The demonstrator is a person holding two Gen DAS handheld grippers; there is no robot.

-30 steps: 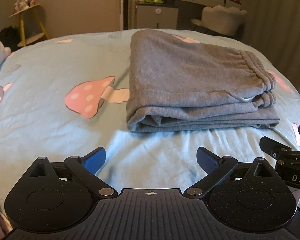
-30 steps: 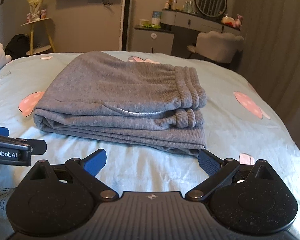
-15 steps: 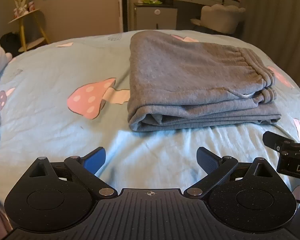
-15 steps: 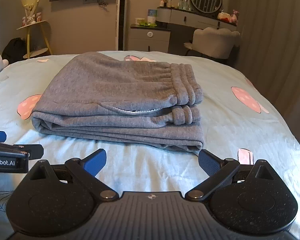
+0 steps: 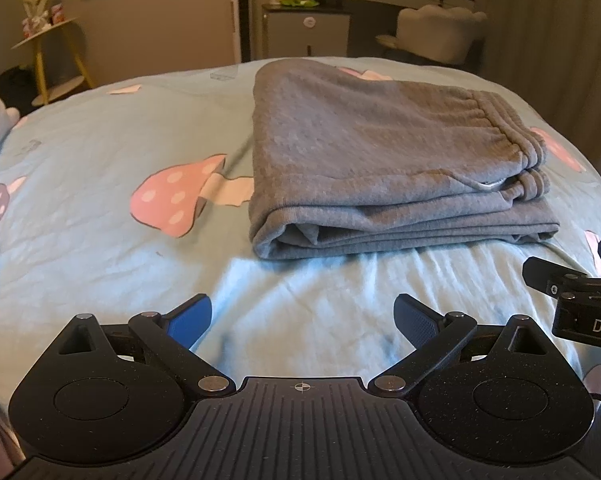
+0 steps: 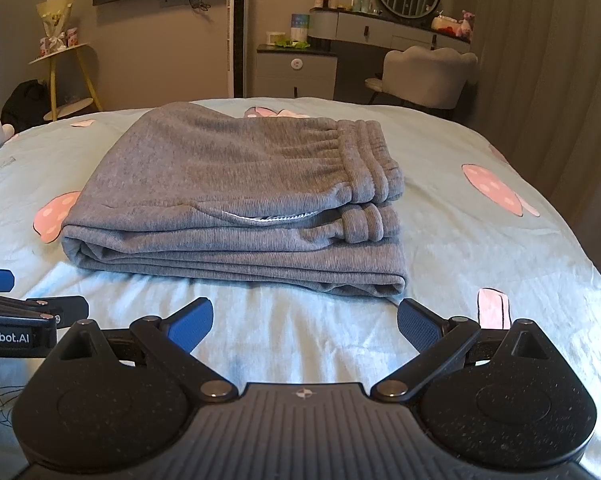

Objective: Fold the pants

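While both grippers stay open, folded pants [image 6: 236,196] look unchanged.

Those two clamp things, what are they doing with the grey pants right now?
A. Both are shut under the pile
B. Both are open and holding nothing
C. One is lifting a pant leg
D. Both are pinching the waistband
B: the left gripper and right gripper stand open over bare bedsheet, short of the folded pants.

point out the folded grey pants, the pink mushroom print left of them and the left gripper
folded grey pants [image 6: 228,172], right wrist view, flat top layer
pink mushroom print [image 5: 168,196], left wrist view, spotted cap
left gripper [image 5: 302,320], left wrist view, midway between its open blue fingertips
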